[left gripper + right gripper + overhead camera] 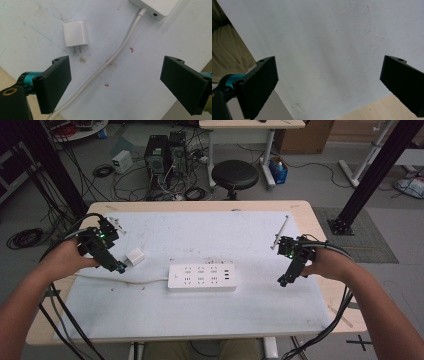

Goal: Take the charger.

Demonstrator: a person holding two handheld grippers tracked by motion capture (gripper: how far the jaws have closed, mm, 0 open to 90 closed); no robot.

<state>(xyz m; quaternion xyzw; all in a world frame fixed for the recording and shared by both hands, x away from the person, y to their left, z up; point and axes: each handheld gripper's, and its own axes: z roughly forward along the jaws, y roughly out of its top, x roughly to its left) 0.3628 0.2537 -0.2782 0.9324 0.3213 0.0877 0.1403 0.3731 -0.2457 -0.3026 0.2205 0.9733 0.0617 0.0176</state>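
Beyond the wooden table (320, 220) stands a black round stool (235, 174). Left of the stool sit two dark computer towers (165, 154) among tangled floor cables (125, 182).

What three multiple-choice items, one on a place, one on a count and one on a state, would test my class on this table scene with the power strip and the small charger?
1. Where does the white charger lie?
A. On top of the power strip
B. On the mat, left of the power strip
C. At the table's right edge

2. How many metal prongs stick out of the charger?
A. Two
B. Three
C. None

3. How does the left gripper stand?
A. Shut on the charger
B. Shut on the cable
C. Open, holding nothing

Answers: 1 B, since the high view shows it on the white mat beside the strip's left end. 2 A, since the left gripper view shows two prongs. 3 C, since its fingers stand wide apart above the cable.
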